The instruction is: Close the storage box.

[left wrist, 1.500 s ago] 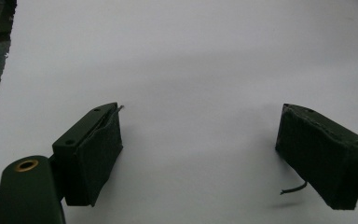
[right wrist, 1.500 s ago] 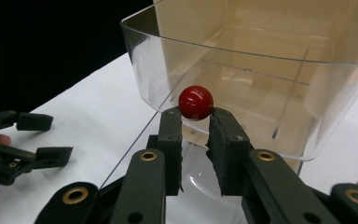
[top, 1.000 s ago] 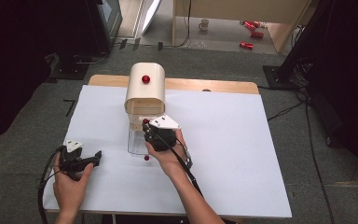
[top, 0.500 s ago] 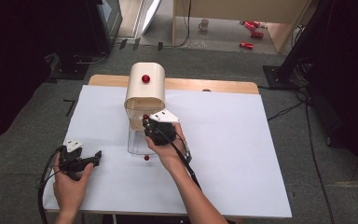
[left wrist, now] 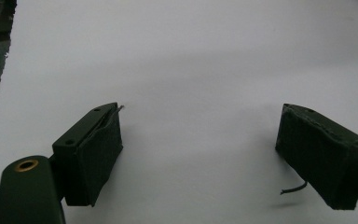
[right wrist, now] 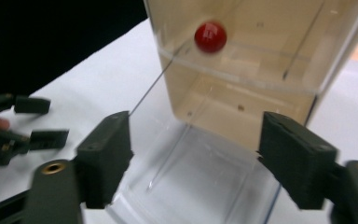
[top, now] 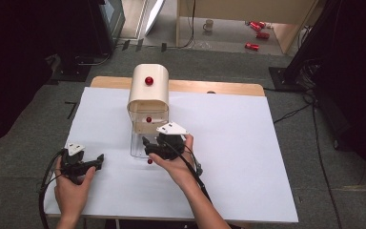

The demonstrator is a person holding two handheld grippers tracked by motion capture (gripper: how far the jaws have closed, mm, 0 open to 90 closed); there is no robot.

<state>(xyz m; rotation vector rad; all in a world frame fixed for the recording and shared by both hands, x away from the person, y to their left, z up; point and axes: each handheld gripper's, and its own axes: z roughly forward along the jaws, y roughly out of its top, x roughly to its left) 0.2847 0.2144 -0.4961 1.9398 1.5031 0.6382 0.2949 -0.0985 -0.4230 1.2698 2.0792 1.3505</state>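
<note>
R gripper (right wrist: 196, 154) just opened, jaws apart over clear flap (right wrist: 200, 182) of wooden box (top: 147, 95), nothing pinched. L gripper (left wrist: 200, 154) wide open over white sheet (left wrist: 191, 56), nothing btwn jaws.

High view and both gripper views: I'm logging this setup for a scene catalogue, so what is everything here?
Cream round-topped wooden box: one, cream, far middle of the sheet.
Clear plastic door flap: one, transparent, lying open in front of the box.
Small red knobs: three, red; box top, inside box, flap's near edge.
White sheet: one, white, covering the table.
Wooden table: one, tan, far edge showing.
Mug: one, pale, floor beyond.
Left gripper: one, black, jaws open.
Right gripper: one, black, jaws open at the flap.
</note>
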